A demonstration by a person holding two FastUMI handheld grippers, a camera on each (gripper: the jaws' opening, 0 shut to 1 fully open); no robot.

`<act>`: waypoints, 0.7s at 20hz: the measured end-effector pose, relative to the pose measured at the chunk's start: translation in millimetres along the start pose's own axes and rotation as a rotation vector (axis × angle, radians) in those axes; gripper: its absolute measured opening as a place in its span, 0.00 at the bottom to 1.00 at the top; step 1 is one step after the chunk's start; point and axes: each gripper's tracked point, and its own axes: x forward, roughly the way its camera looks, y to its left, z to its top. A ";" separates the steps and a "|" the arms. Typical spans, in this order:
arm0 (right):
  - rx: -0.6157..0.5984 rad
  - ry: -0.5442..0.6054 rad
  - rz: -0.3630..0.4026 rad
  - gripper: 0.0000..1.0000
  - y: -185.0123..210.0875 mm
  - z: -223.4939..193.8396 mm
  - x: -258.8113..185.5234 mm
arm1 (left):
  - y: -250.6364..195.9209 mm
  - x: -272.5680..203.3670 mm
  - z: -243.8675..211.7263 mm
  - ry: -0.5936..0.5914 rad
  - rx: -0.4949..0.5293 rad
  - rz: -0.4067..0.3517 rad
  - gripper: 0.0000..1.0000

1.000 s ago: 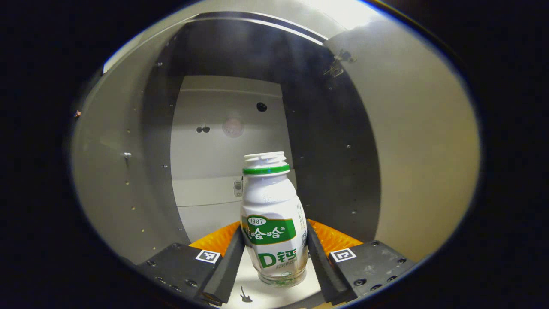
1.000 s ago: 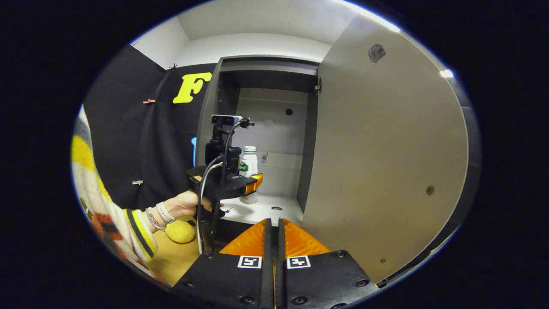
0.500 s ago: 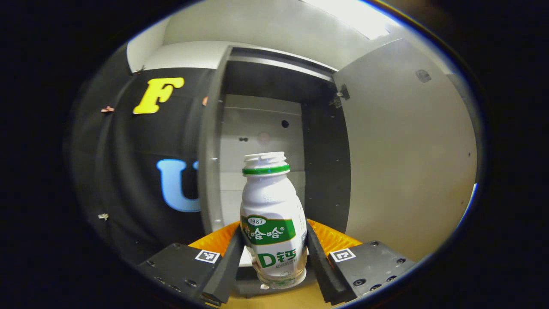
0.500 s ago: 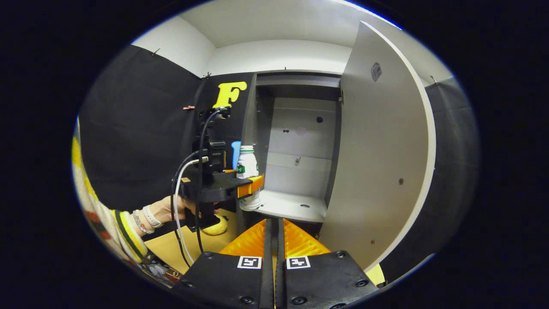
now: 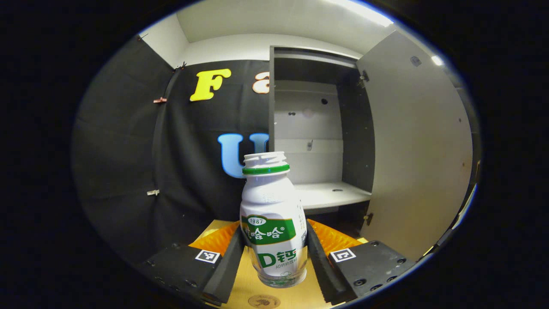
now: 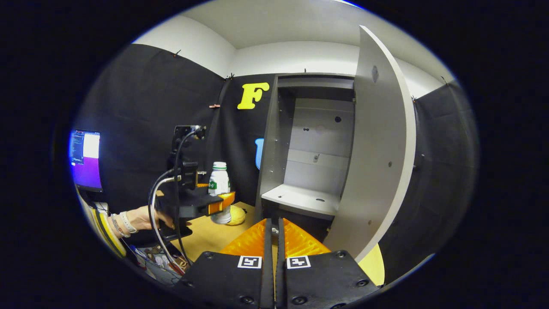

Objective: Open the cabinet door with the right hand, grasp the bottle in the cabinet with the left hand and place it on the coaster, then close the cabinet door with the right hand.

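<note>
A white bottle (image 5: 268, 201) with a green label and green neck ring stands upright between the black pads of my left gripper (image 5: 274, 242), which is shut on its lower half. It hangs above the wooden table (image 5: 244, 283), just beyond a round wooden coaster (image 5: 263, 301) at the bottom edge. The grey cabinet (image 5: 315, 128) stands open to the right, its shelf (image 5: 328, 195) bare and its door (image 5: 420, 146) swung wide. In the right gripper view the left gripper (image 6: 216, 206) holds the bottle (image 6: 219, 184) left of the cabinet (image 6: 311, 146). My right gripper (image 6: 273, 229) is shut on nothing, in front of the door (image 6: 379, 163).
A yellow soft object (image 6: 236, 214) lies on the table (image 6: 206, 234) behind the bottle. A hand (image 6: 139, 216) in a striped sleeve holds the left gripper, with cables trailing. A lit monitor (image 6: 85, 159) sits at the far left. Black cloth walls surround the booth.
The left gripper has carried the bottle out of the cabinet, leftward and over the table. The right gripper has drawn back from the open door, staying shut.
</note>
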 end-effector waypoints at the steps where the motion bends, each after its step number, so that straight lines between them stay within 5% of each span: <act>1: 0.009 -0.012 0.003 0.06 2.5 -0.1 5.6 | 6.2 -3.1 -13.6 0.013 -0.021 0.001 0.78; 9: -0.038 0.085 -0.112 0.06 2.2 -105.6 81.1 | 25.4 22.7 -146.4 0.022 -0.069 -0.088 0.78; 14: -0.030 0.165 -0.145 0.07 -4.1 -166.2 111.8 | 30.6 31.2 -222.2 0.038 -0.015 -0.074 0.79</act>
